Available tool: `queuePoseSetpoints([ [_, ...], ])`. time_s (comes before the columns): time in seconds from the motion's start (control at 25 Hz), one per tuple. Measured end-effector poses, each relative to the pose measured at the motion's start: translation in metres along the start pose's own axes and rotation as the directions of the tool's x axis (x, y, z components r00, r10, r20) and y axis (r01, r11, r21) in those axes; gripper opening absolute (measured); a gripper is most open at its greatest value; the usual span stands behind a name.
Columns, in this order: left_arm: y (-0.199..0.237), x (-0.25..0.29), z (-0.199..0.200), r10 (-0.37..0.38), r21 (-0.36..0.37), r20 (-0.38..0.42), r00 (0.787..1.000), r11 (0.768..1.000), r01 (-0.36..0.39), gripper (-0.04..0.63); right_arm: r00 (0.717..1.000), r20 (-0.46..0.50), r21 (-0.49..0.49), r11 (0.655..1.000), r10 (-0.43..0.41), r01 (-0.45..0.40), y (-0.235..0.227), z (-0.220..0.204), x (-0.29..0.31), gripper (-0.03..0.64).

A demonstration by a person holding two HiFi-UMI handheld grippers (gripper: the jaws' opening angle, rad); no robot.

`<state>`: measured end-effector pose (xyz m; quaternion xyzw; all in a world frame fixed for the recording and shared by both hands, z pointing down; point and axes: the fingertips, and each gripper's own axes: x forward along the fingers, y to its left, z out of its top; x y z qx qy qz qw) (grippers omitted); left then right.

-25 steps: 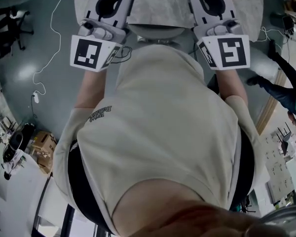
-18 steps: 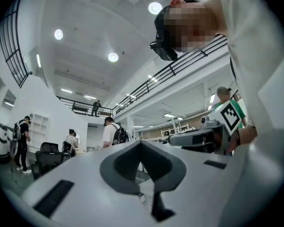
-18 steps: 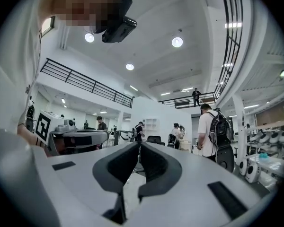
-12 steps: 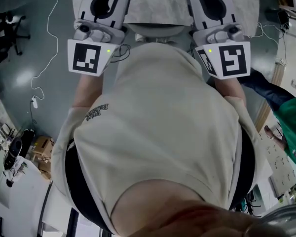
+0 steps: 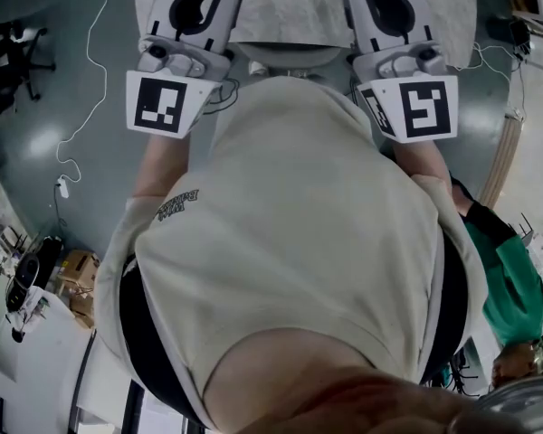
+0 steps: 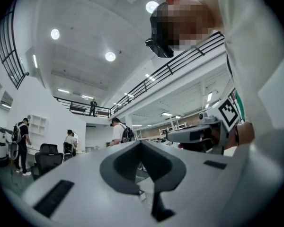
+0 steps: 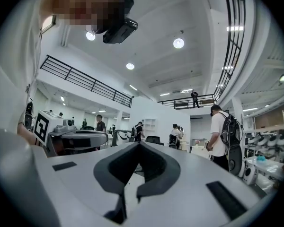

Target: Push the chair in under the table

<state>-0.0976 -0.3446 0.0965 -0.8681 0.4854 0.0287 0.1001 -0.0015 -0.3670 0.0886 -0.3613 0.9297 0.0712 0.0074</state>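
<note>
Your left fingers (image 6: 75, 174) are pressing tip to tip with nothing between them, and your right fingers (image 7: 213, 174) are doing the same. That means the left gripper (image 6: 142, 144) and right gripper (image 7: 141, 144) are working as two blunt pushers rather than clamps. Both are pointing roughly level, out into the hall, side by side in front of your chest.

In the head view a pale rounded edge is showing between them, which I am taking for the chair (image 5: 285, 55). It is sitting right at the near edge of the grey mottled table (image 5: 299, 12) and is mostly hidden by your torso. I cannot tell whether either gripper is touching it.

For the push, I judge you are best served by setting both closed tips against the chair at the same height, one on each side of its middle. Drive straight toward the table with equal pressure, so the chair is not swinging to one side. Go slowly, since its legs and the table's underside are lying out of sight below you.
</note>
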Motion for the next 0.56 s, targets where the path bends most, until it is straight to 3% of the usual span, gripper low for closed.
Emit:
queuePoseSetpoints([
  [0.56, 0.004, 0.001, -0.001, -0.014, 0.001, -0.014, 1.000, 1.000, 0.014, 0.011, 1.000, -0.016, -0.003, 1.000, -0.004, 0.004, 0.000, -0.001, 0.008, 0.009],
])
